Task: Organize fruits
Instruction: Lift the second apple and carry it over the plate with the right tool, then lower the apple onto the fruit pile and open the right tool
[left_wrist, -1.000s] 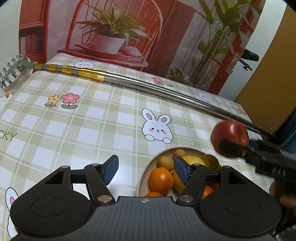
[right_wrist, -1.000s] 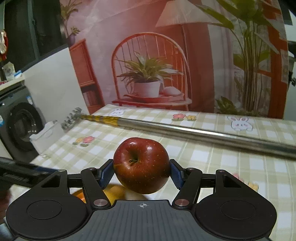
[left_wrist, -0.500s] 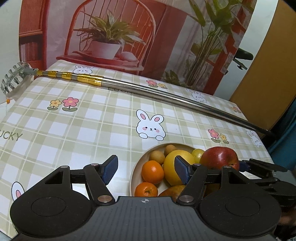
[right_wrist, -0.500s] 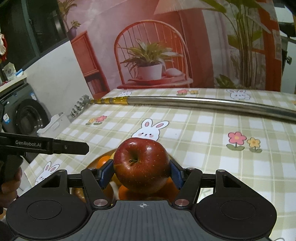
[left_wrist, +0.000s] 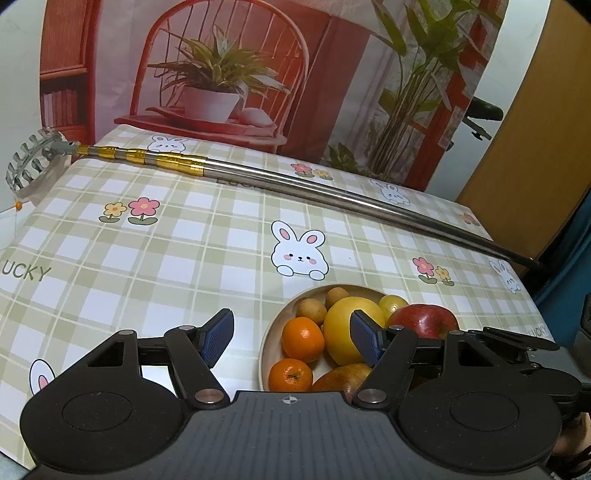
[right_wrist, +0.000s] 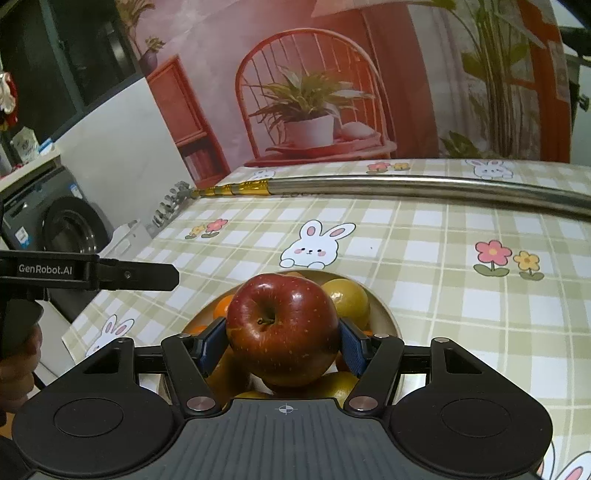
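My right gripper (right_wrist: 282, 341) is shut on a red apple (right_wrist: 282, 328) and holds it over a beige bowl (right_wrist: 384, 314) of fruit. In the left wrist view the same apple (left_wrist: 424, 319) sits at the right side of the bowl (left_wrist: 267, 345), among oranges (left_wrist: 303, 338), a big yellow fruit (left_wrist: 345, 328) and small brown fruits (left_wrist: 311, 311). My left gripper (left_wrist: 291, 338) is open and empty, low over the bowl's left part. The right gripper's fingers (left_wrist: 517, 341) reach in from the right.
A long metal pole (left_wrist: 332, 194) with a gold section and a rake head (left_wrist: 27, 160) lies across the far side of the checked tablecloth (left_wrist: 166, 251). The table's right edge (left_wrist: 532, 295) is close to the bowl. The left gripper's body (right_wrist: 92, 271) shows at left in the right wrist view.
My right gripper has carried the apple down and over the bowl, lower than before. My left gripper has pulled back a little and stays open.
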